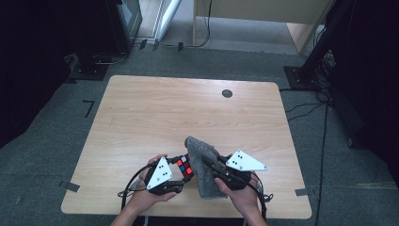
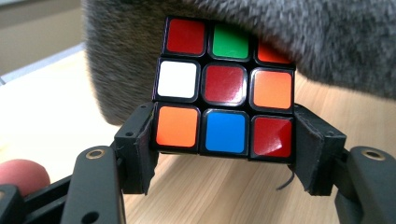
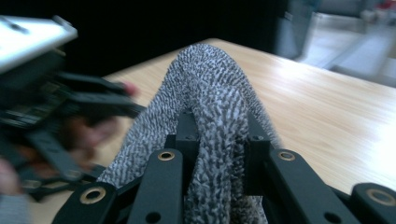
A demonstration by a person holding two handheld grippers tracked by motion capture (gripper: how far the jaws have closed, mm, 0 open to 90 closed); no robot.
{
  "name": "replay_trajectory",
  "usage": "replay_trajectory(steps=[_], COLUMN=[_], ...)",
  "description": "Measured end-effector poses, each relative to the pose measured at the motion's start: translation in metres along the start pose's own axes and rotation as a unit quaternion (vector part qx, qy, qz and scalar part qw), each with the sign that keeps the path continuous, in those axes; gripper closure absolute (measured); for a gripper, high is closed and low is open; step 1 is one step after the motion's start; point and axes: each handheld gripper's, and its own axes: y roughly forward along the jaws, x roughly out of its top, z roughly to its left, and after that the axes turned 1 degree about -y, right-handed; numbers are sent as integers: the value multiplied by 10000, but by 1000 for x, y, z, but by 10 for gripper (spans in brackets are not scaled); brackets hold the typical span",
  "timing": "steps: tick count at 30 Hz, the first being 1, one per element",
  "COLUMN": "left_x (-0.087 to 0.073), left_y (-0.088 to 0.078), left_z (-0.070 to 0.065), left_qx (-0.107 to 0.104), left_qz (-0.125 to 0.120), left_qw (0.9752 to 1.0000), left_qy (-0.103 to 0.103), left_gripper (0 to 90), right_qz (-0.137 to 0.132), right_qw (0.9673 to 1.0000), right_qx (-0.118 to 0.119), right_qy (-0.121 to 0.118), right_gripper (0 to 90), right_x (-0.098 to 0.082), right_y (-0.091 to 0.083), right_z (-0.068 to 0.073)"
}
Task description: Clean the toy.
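Cube [image 1: 185, 166] and cloth [image 1: 203, 169] over wooden table [image 1: 188, 110], grey carpet [image 1: 56, 122] around.

The worktop [image 1: 141, 117] is pale wood with rounded corners, and a small round dark disc [image 1: 227, 93] lies near its far edge. Grey carpet [image 1: 51, 155] surrounds it, marked with strips of tape [image 1: 69, 186] at the near corners. Black cables [image 1: 306, 110] trail over the floor on the right toward a dark stand [image 1: 324, 42]. Beyond the far edge stands a light wooden piece of furniture [image 1: 263, 12], and a dark cabinet [image 1: 120, 23] stands at the far left.
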Motion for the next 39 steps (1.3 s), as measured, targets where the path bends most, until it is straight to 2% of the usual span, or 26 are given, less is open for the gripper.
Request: replay_trajectory(steps=[3,5,7,8,10,12,15,17,18,19,20,23,25,29,31,34,37,39], left_x=[2,2,2,2,2,1,1,2,2,2,2,2,3,2,1,2,3,3], left_y=[-7,-11,-14,-14,-14,-12,-10,-10,-11,-11,-12,-15,-17,-18,-20,-22,-25,-27], left_z=[1,5,8,9,10,9,6,4,4,4,6,11,13,16,18,19,22,25], left_qx=[-47,-50,-75,-63,-69,-109,-164,-223,-217,-202,-216,-269,-289,-342,-371,-348,-408,-472], left_qz=[-224,-319,-442,-480,-486,-442,-392,-440,-434,-424,-448,-625,-707,-761,-813,-913,-1069,-1197], left_qw=[9997,9994,9986,9983,9983,9985,9988,9985,9985,9985,9983,9963,9953,9936,9921,9908,9876,9838], left_qy=[-41,-119,-272,-320,-329,-304,-226,-233,-253,-266,-296,-516,-602,-758,-880,-932,-1078,-1245], left_gripper=[345,346,346,346,346,346,346,346,346,346,346,346,346,346,345,345,346,346], right_qz=[200,431,717,702,460,134,-213,-169,-83,-57,-13,339,243,216,238,276,344,400], right_qw=[9998,9989,9962,9962,9981,9997,9994,9992,9995,9997,9997,9993,9993,9995,9992,9987,9980,9975], right_qx=[-26,-206,-495,-509,-340,-131,260,358,282,231,224,-170,-130,-115,-77,-89,-197,-263], right_qy=[-94,-18,7,82,216,154,38,-34,-95,-80,40,76,240,206,307,426,498,525], right_gripper=[748,748,747,746,742,741,736,733,732,732,733,734,734,738,737,735,734,734], right_x=[-2,-6,-11,-13,-11,-5,3,5,3,1,-1,-8,-9,-10,-13,-17,-20,-22], right_y=[6,11,13,12,8,2,-4,-2,0,2,3,7,5,7,10,13,15,17], right_z=[3,-2,-8,-10,-12,-7,4,8,8,6,3,-5,-9,-6,-6,-8,-8,-8])
